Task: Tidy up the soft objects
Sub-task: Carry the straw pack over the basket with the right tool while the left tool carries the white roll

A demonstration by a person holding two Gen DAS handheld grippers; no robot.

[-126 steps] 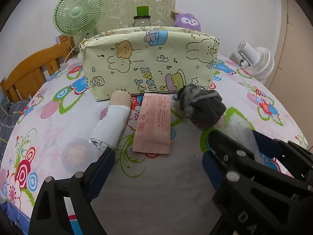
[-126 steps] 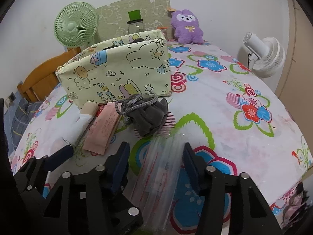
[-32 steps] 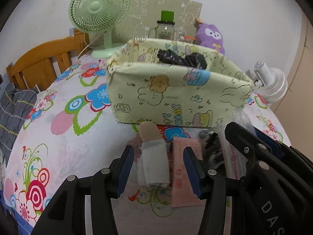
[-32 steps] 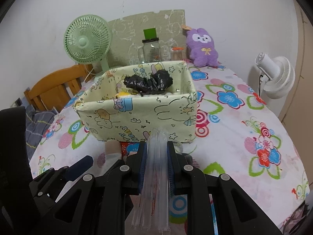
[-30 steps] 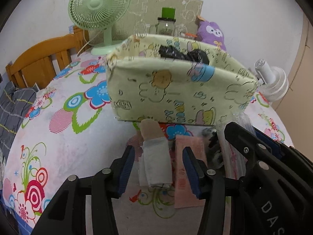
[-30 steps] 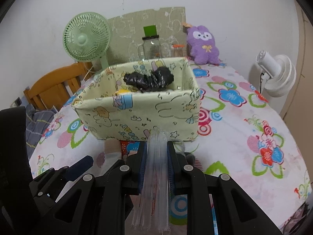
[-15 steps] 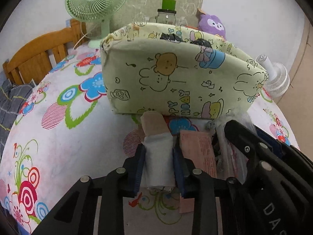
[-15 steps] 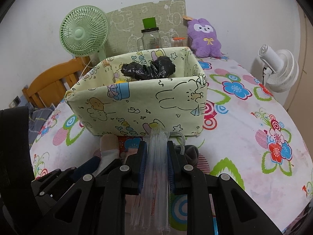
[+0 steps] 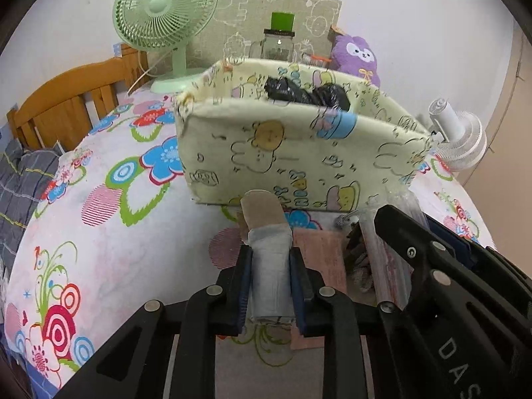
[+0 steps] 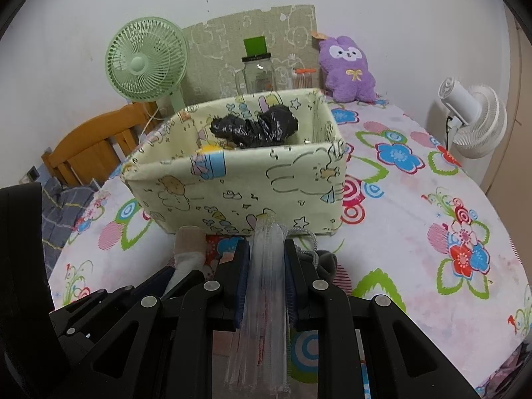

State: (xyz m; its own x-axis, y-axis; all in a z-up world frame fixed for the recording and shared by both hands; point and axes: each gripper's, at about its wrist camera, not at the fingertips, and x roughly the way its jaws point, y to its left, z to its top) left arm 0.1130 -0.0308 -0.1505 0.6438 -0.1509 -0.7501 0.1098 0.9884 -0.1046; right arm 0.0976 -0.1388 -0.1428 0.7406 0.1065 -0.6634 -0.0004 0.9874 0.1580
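My left gripper is shut on a rolled white and beige sock, lifted a little above the table before the cream cartoon-print fabric box. My right gripper is shut on a clear plastic bag folded into a flat bundle, held just in front of the same fabric box. A black plastic bag lies inside the box. On the table below, a pink packet and a grey drawstring pouch stay beside each other. In the left wrist view the right gripper's black frame fills the lower right.
A green desk fan, a glass jar with a green lid and a purple plush toy stand behind the box. A white fan sits at the right table edge. A wooden chair back is at the left.
My left gripper's jaws have shut on the rolled sock and raised it off the tablecloth. The right gripper keeps its hold on the plastic bag, barely shifted.
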